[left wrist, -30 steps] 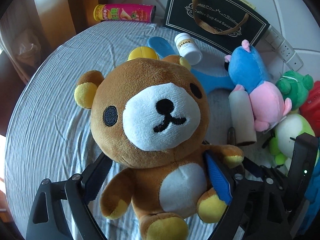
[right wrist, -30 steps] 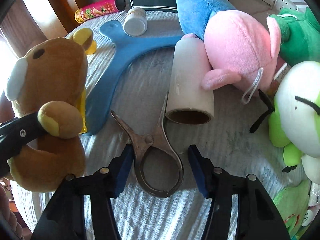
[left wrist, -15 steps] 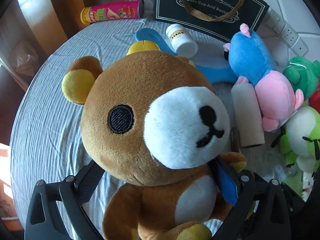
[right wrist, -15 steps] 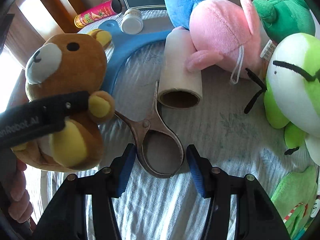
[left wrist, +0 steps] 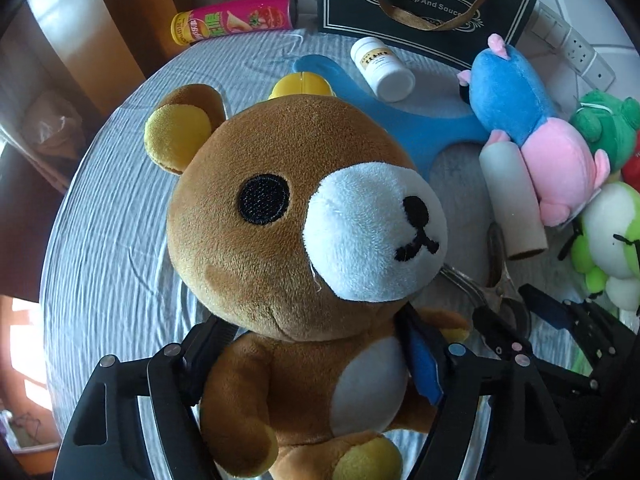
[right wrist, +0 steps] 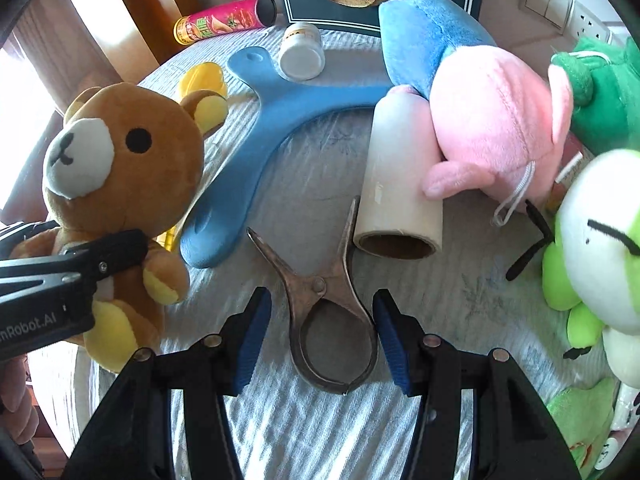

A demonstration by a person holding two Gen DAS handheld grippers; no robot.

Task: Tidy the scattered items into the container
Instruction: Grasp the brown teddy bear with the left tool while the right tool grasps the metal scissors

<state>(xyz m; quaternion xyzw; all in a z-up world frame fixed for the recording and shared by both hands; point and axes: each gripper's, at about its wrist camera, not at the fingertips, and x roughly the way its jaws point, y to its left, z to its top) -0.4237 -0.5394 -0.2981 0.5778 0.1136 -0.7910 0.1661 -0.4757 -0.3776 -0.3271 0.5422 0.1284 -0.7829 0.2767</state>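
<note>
My left gripper [left wrist: 316,364] is shut on the body of a brown teddy bear [left wrist: 296,216] and holds it above the grey cloth; the bear also shows at the left of the right wrist view [right wrist: 116,168]. My right gripper [right wrist: 322,328] is open, its blue pads on either side of the loop of a metal tong-like clip [right wrist: 324,292] that lies on the cloth. A black paper bag [left wrist: 424,4] with brown handles stands at the back of the table.
On the cloth lie a blue boomerang-shaped piece [right wrist: 276,128], a white bottle [right wrist: 302,54], a cardboard roll [right wrist: 400,184], a yellow capsule [right wrist: 202,78] and a pink chip can [left wrist: 236,18]. A blue-pink plush [right wrist: 472,92] and green frog plushes [right wrist: 596,240] crowd the right.
The left gripper has lifted the bear and turned its face to the right. The right gripper has moved forward so its pads flank the metal clip's loop.
</note>
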